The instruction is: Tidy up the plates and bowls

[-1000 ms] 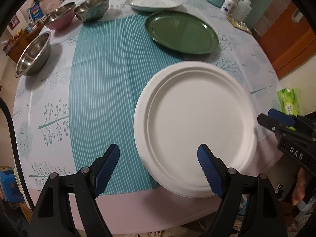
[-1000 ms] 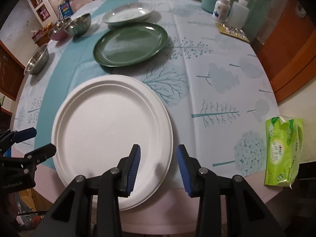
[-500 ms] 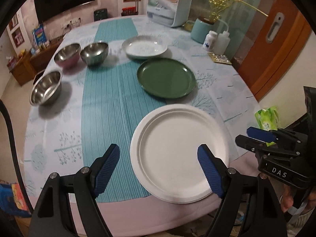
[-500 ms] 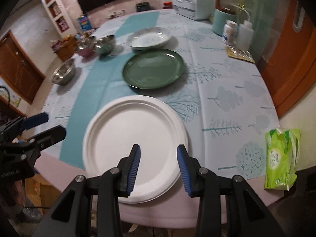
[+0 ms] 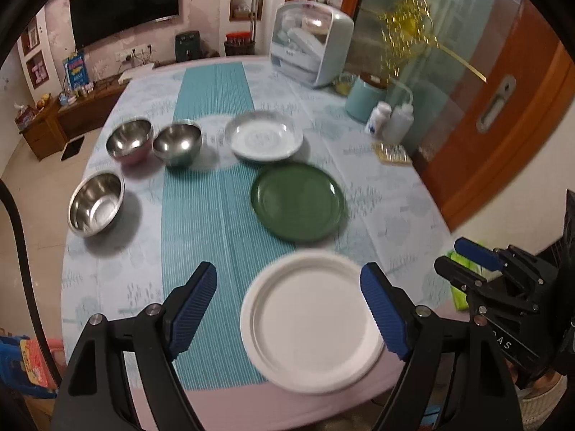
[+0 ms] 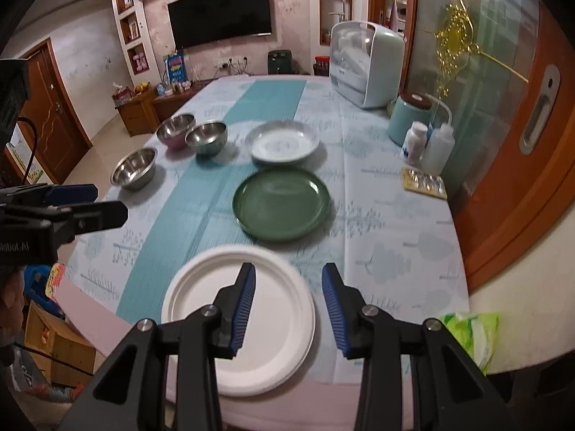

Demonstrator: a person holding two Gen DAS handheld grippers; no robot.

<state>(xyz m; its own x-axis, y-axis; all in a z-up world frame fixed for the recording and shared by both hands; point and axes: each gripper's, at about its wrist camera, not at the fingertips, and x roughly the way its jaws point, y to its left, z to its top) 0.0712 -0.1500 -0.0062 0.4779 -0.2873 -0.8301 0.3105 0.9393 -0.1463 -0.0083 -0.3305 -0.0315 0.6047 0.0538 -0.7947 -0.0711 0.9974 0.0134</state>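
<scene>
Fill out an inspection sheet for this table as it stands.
Surface: round table, tree-print cloth with a teal runner.
Job's things: white paper plate at the near edge, green plate beyond it, patterned white plate farthest; three steel bowls at the left.
Clutter: pill bottle, squeeze bottle, blister pack, tissue pack.
Grippers: left gripper and right gripper open, empty.
Cables: black cable at the left edge.
Surroundings: wall TV, wooden door.

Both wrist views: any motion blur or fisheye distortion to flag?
Left wrist view: the green plate and steel bowls are smeared, edges soft; dark fisheye rim. Right wrist view: somewhat sharper, white plate soft-edged, door frame bowed by the lens.
</scene>
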